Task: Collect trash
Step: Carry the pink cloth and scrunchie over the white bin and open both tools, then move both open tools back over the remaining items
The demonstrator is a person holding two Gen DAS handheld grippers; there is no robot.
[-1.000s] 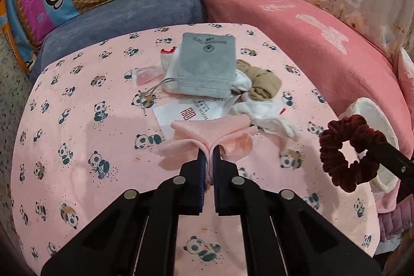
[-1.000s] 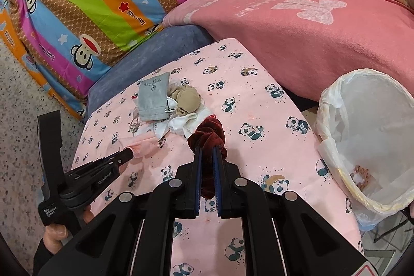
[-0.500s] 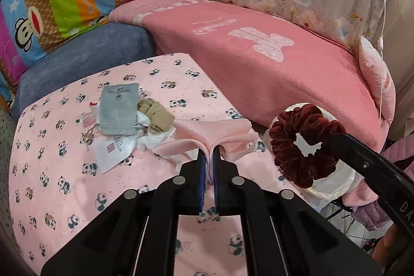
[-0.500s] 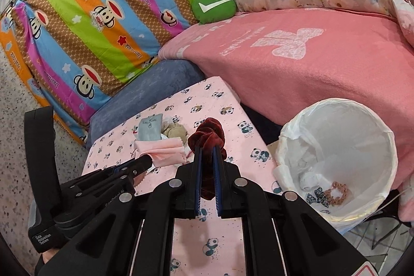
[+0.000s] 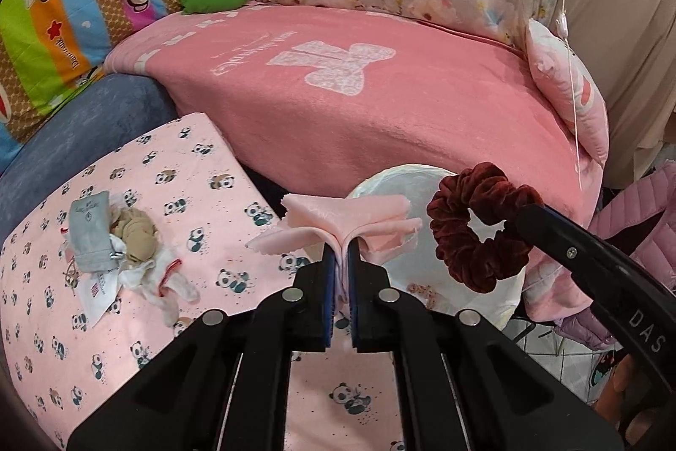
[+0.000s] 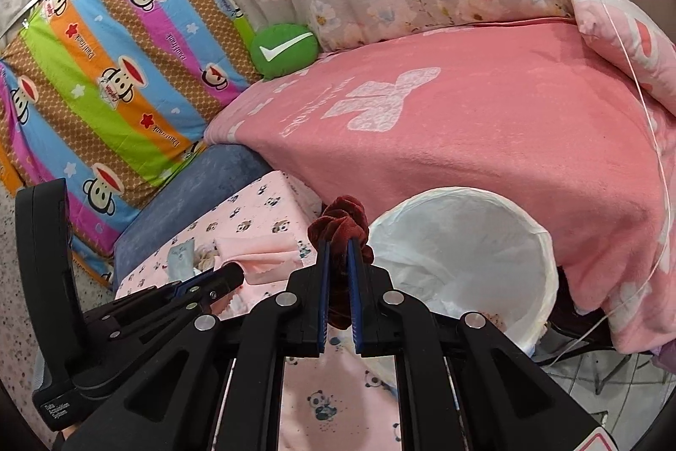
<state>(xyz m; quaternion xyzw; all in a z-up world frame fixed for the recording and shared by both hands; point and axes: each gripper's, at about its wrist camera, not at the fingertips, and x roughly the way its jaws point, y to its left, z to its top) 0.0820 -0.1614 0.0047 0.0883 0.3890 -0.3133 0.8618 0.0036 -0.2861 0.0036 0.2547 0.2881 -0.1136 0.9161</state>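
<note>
Left gripper (image 5: 342, 252) clamps folded pale-pink cloth (image 5: 338, 220) at panda-print table edge (image 5: 236, 163); right gripper (image 6: 338, 248) grips maroon velvet scrunchie (image 6: 340, 216) beside white-lined round bin (image 6: 545, 239), mouth unobstructed. Beyond, striped cushion (image 6: 126, 79) reads "Paul Frank".

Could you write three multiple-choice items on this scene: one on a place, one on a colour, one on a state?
1. Where is the grey pouch?
A. in the bin
B. on the panda-print cover
C. on the pink blanket

2. What colour is the scrunchie?
A. dark red
B. green
C. white

3. How does the left gripper stand?
A. open and empty
B. shut on the pink cloth
C. shut on the scrunchie

Answers: 1 B, the pouch lies in the small pile on the panda-print cover. 2 A, the velvet looks dark red. 3 B, the pink cloth fans out from between its closed fingers; the right gripper has the scrunchie.
</note>
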